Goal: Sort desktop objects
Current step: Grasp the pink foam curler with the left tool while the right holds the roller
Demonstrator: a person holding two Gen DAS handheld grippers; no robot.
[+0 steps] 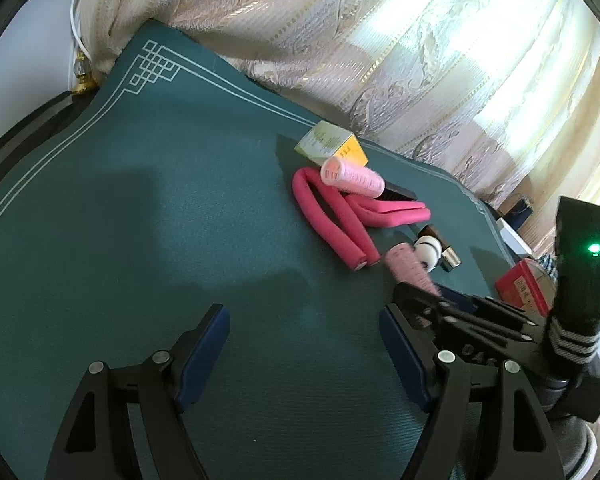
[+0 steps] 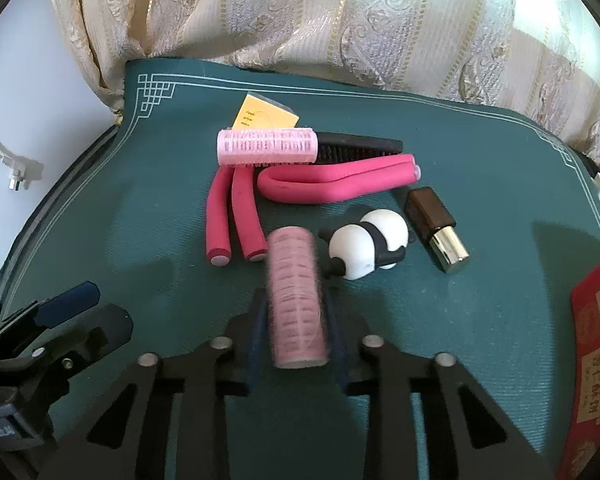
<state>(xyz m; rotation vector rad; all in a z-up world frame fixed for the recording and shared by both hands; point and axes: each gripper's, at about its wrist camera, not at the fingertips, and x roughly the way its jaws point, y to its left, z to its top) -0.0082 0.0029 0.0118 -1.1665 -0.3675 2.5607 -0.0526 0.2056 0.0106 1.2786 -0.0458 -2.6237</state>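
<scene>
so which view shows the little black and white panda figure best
The right wrist view: the black and white panda figure lies whole and unobstructed on the green mat, beside the brown and gold lipstick. The left wrist view shows only part of it, small, behind a pale pink roller.

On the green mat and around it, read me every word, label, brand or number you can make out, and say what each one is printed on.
Red box: cream label with vertical East Asian characters, too distorted at the frame edge to read reliably.
Yellow box: a few small dark print lines, too small to read.
Right gripper body: raised letters seen from the left wrist view, partly hidden, unreadable.
Pink hair rollers, foam curlers, panda figure, lipstick, comb: no text visible.
</scene>
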